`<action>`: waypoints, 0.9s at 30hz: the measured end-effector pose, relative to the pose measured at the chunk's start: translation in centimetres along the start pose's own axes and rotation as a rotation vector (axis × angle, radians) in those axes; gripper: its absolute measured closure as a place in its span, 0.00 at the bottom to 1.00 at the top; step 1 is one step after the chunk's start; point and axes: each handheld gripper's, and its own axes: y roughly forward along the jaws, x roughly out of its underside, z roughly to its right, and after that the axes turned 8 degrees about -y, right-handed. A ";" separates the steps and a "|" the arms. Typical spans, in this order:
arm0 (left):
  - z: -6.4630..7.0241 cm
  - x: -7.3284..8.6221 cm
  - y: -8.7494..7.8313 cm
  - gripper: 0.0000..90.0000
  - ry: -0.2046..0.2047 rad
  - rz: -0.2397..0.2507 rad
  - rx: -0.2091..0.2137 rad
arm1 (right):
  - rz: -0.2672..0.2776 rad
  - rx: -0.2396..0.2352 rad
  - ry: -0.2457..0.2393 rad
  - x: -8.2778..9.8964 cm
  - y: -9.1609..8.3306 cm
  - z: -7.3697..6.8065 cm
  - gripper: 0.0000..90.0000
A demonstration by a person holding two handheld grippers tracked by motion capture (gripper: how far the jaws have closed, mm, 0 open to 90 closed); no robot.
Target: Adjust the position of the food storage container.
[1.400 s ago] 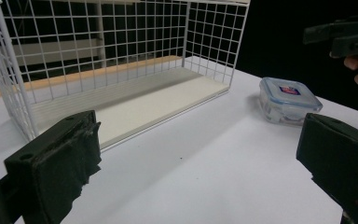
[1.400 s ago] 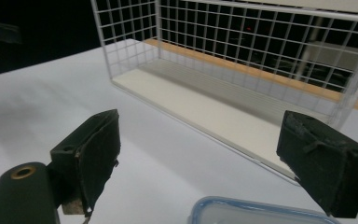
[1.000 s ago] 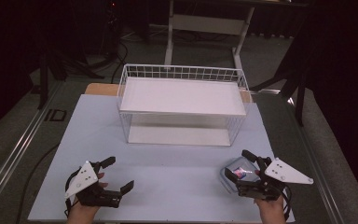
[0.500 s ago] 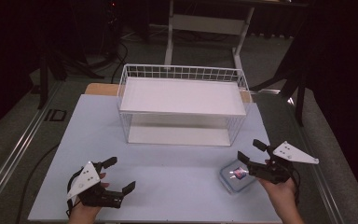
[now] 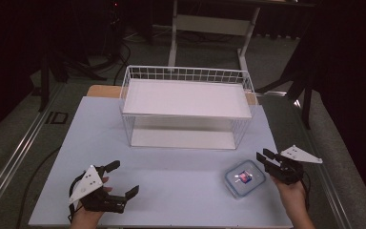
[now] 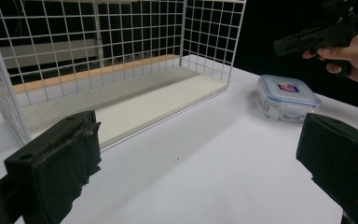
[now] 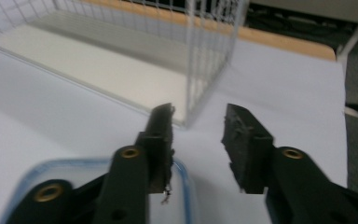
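Two black jaws stand wide apart over a white table (image 6: pixel 205 172). A wire basket (image 6: pixel 98 56) sits ahead; a clear lidded box (image 6: pixel 286 98) lies right, below a hand (image 6: pixel 354 56) holding another gripper (image 6: pixel 279 46).

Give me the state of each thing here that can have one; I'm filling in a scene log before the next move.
Container: lid on, flat on the table, nothing gripping it.
Wire basket: on its side, open face toward the person, nothing inside.
Left gripper: jaws wide open, nothing between them.
Right gripper: jaws have just been closing, a gap left, nothing between them, beside the container.
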 end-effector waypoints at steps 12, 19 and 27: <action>0.1 0.0 0.1 0.01 0.000 -0.003 0.002 | -0.154 0.026 0.031 4.4 -0.2 1.4 1.00; 0.1 0.0 0.1 0.01 0.005 -0.006 0.002 | -0.218 -0.021 0.003 6.3 -0.4 0.9 1.00; 0.1 0.0 0.2 0.01 0.007 -0.009 0.002 | -0.253 -0.106 -0.004 6.6 0.0 -0.5 1.00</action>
